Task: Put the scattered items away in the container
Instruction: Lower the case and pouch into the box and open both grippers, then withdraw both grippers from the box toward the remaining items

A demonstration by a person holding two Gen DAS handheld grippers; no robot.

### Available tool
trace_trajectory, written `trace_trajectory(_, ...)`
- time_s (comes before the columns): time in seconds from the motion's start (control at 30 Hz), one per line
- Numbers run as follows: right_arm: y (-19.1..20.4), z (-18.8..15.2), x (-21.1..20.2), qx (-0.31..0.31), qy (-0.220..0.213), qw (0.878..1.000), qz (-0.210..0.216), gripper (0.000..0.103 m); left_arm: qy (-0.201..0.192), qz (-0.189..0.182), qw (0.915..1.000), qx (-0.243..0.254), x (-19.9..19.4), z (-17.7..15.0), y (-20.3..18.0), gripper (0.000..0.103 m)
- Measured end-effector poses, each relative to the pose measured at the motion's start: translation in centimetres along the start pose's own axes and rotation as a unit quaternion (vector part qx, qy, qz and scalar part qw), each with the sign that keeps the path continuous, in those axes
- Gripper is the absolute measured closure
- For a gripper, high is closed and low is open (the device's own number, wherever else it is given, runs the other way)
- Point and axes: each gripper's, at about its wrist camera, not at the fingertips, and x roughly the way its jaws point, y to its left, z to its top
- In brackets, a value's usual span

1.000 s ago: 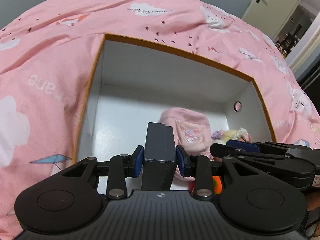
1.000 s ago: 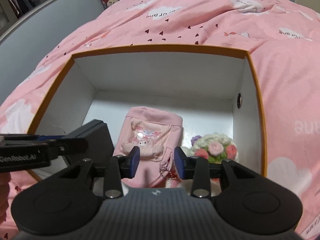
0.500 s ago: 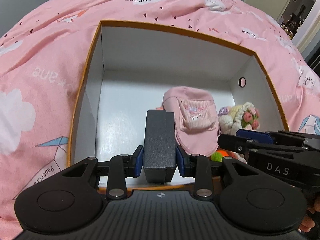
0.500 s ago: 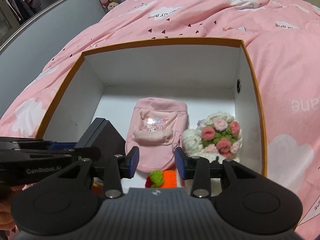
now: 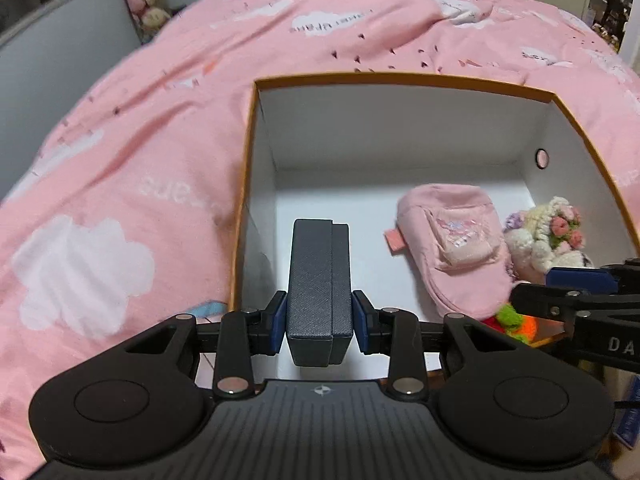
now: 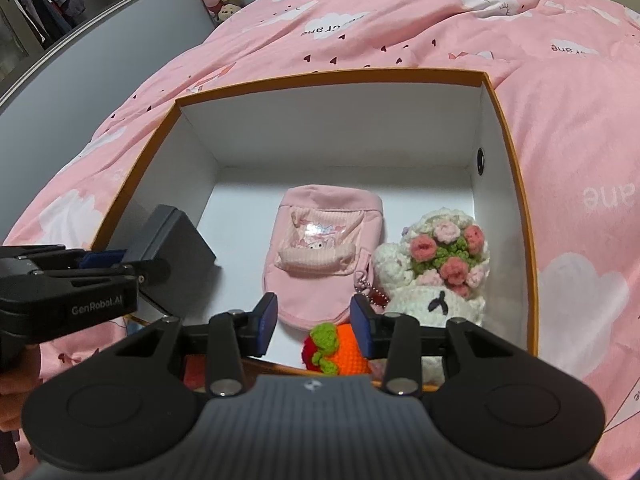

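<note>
- The left gripper (image 5: 319,322) has its jaws closed on a dark grey case (image 5: 320,280), held over the near left part of the white box (image 5: 400,80), which sits on the pink bed (image 5: 120,160).
- The right gripper (image 6: 314,322) hangs above the box's near edge, jaws parted and holding nothing.
- Inside lie a pink pouch (image 6: 324,256), a crochet bouquet (image 6: 444,264) at its right, and an orange crochet piece (image 6: 340,354) nearest.
- Only the right wrist view shows the pouch's bead chain (image 6: 370,290) and the case's side.

Box (image 6: 505,128) left half bare; pink pouch (image 6: 326,258), crochet bouquet (image 6: 444,266) crowd right half.
</note>
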Motion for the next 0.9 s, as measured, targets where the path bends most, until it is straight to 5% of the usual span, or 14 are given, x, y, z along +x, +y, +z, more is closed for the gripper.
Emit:
trace_trajectory(0.53, 0.0, -0.3, -0.7, 0.009, -0.005, 1.000, -0.001, 0.055, 0.010, 0.000, 0.9999, 0.001, 0.1, -0.2, -0.3, 0.063)
trace_trajectory(0.6, 0.0, -0.3, -0.7, 0.009, -0.006, 1.000, -0.001, 0.055, 0.006, -0.004, 1.0000, -0.003, -0.1, -0.3, -0.3, 0.054)
trace_trajectory(0.9, 0.2, -0.6, -1.5, 0.004, -0.018, 1.000, -0.001, 0.049, -0.029, -0.018, 0.9993, -0.014, -1.6, -0.4, 0.3, 0.051)
